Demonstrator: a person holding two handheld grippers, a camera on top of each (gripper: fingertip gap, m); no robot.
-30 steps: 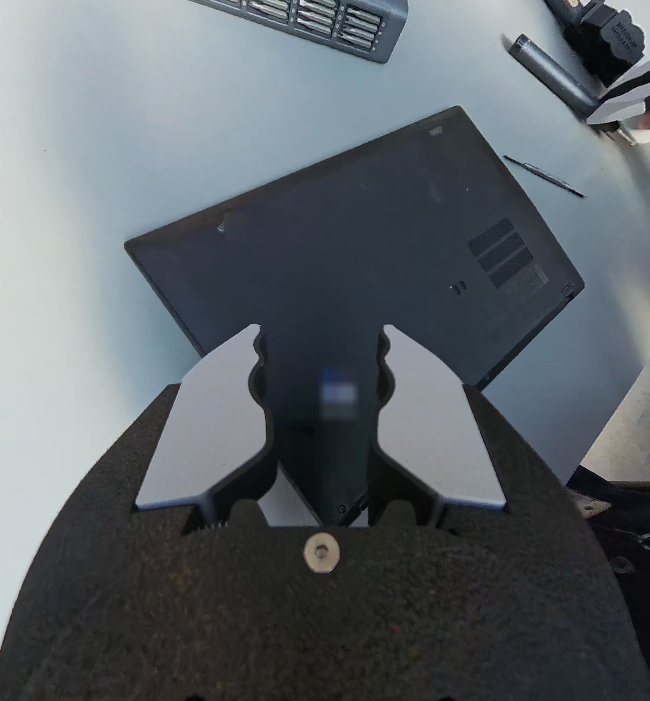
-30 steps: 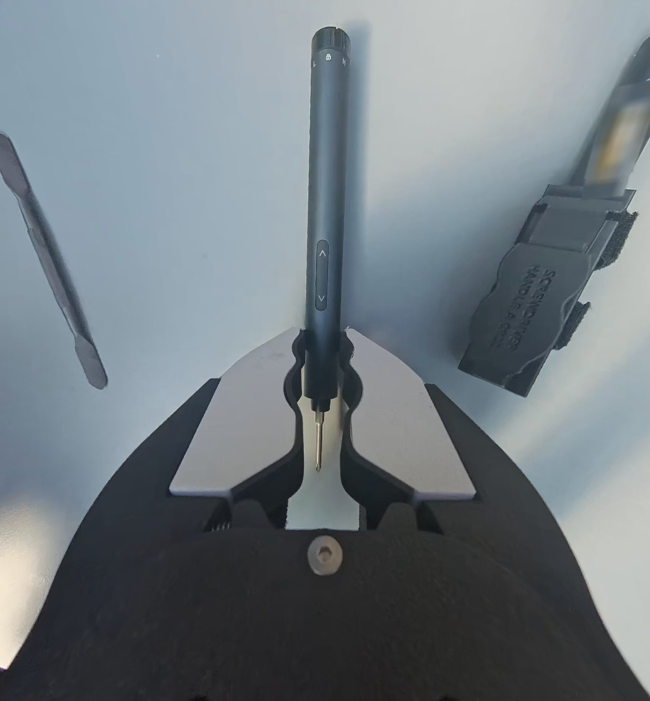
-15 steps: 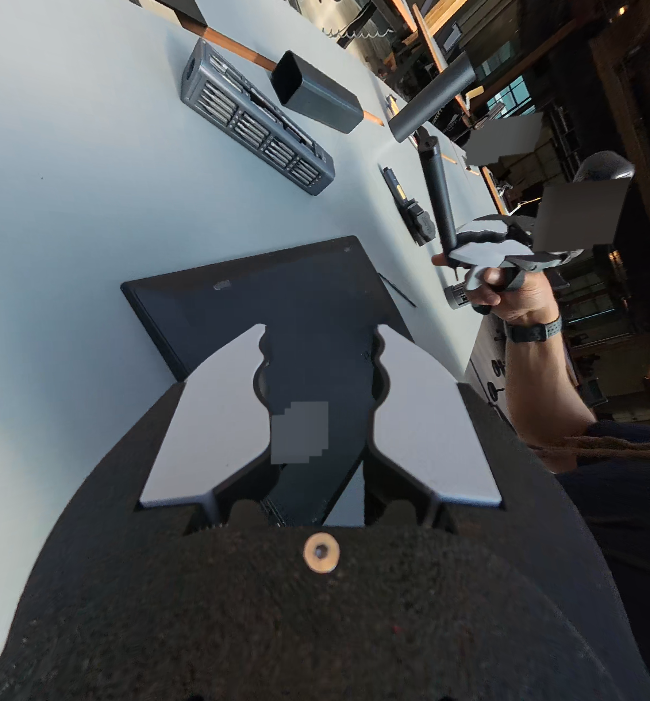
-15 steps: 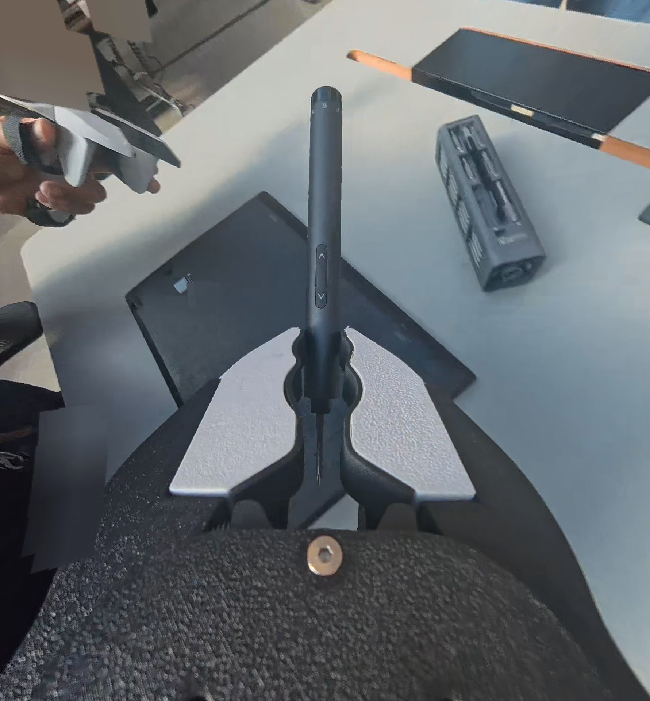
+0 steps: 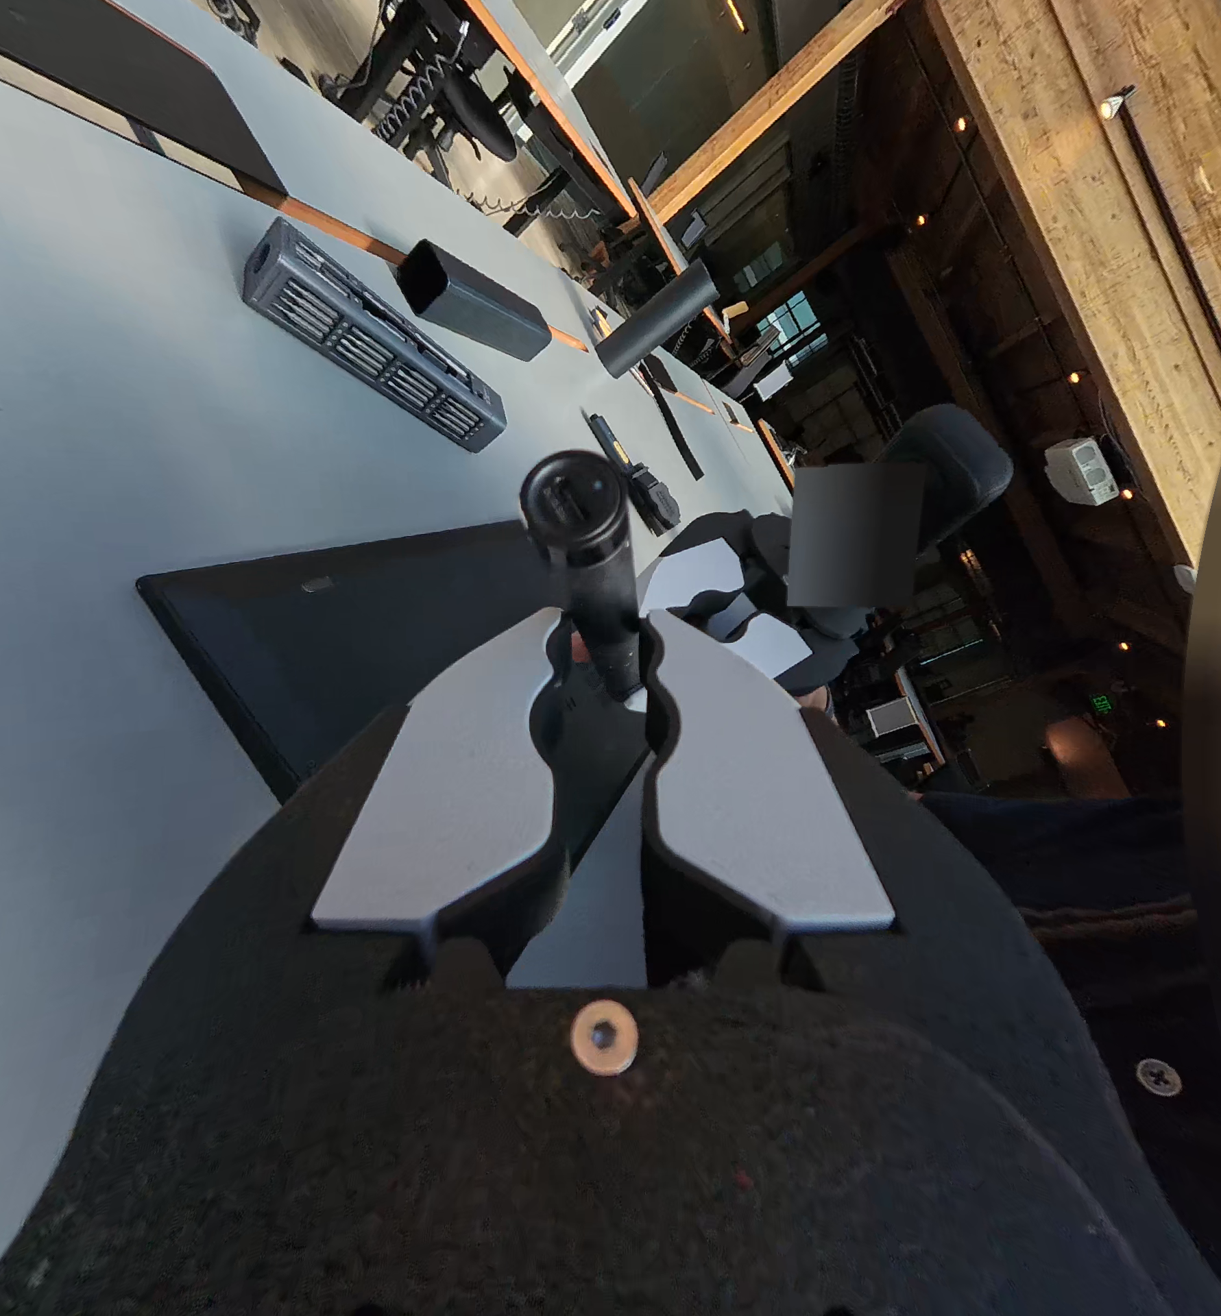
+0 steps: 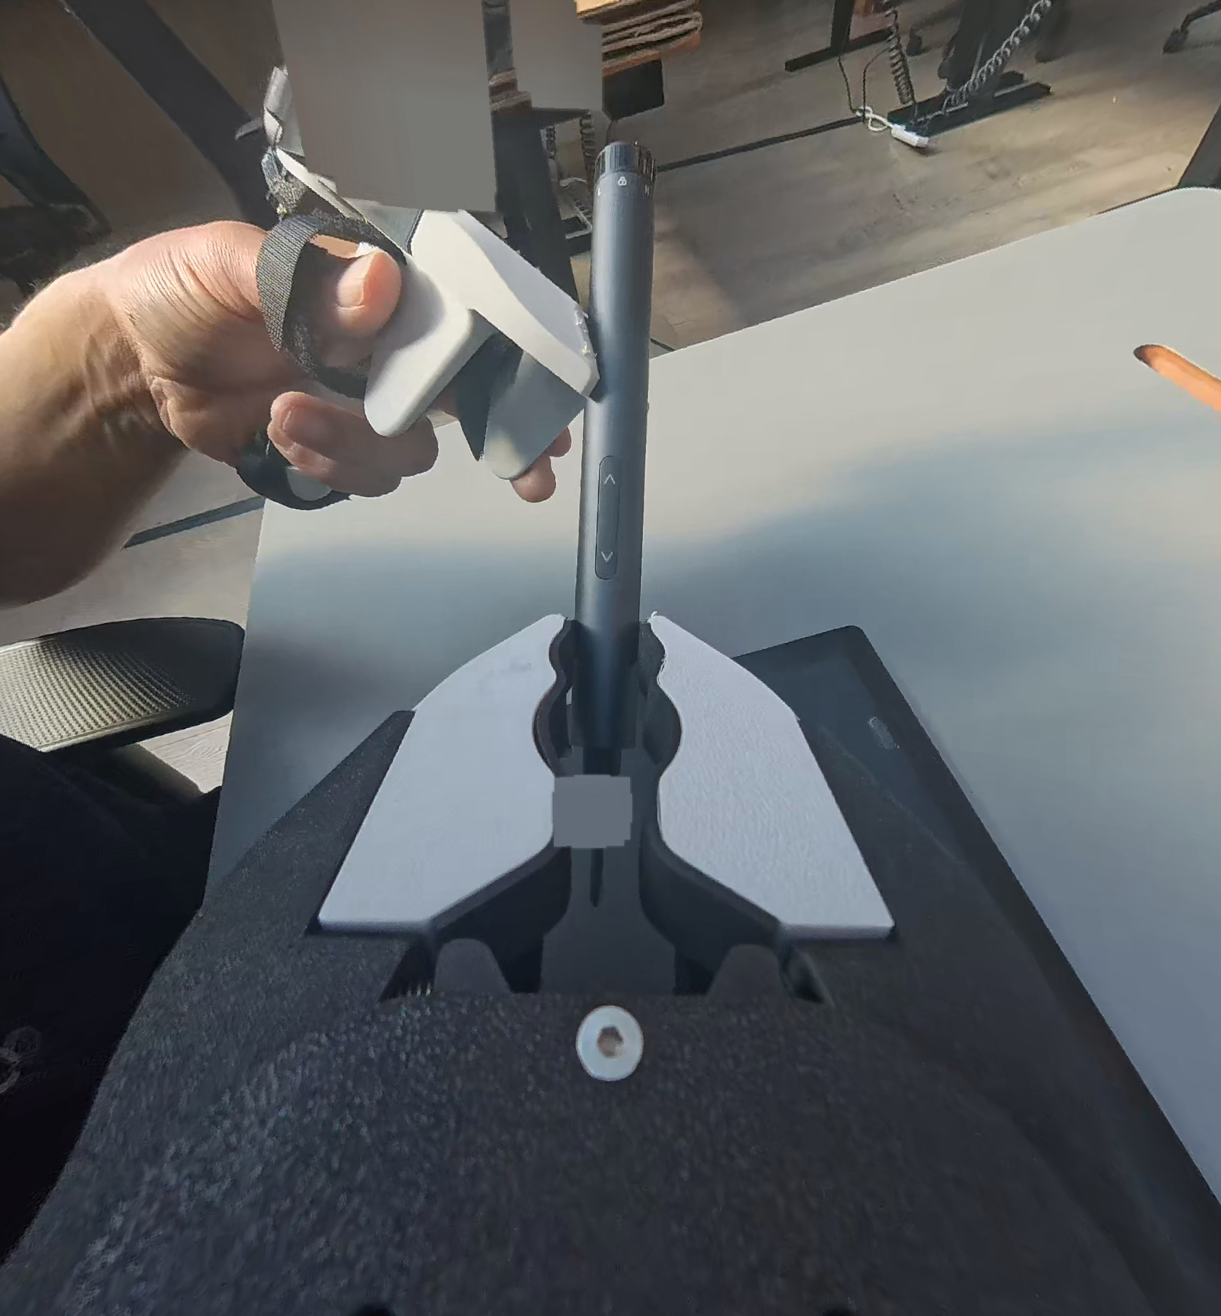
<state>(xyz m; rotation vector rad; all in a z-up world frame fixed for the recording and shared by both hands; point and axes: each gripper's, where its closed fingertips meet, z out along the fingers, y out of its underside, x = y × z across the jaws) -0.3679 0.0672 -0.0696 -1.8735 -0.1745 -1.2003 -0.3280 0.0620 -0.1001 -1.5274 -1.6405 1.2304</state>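
Observation:
A dark grey electric screwdriver is clamped at its bit end in my right gripper, which is shut on it. The bit points back toward the camera. The screwdriver is held above a black laptop that lies bottom side up on the grey table. My left gripper is shut on the same screwdriver near its cap end. It also shows in the right wrist view, held by a hand. The laptop lies below. The right gripper's fingers show behind the screwdriver.
A grey bit case, a dark rectangular sleeve and a black-handled tool lie farther back on the table. A mesh office chair stands at the table's near left. The table edge runs left of the laptop. Some 6 cm of space lies between my two pairs of fingers. The grey bit case is about 30 cm from both grippers' fingertips.
The right gripper lifted the screwdriver off the table and carried it over the laptop. The left gripper rose, met it and closed its jaws on the cap end.

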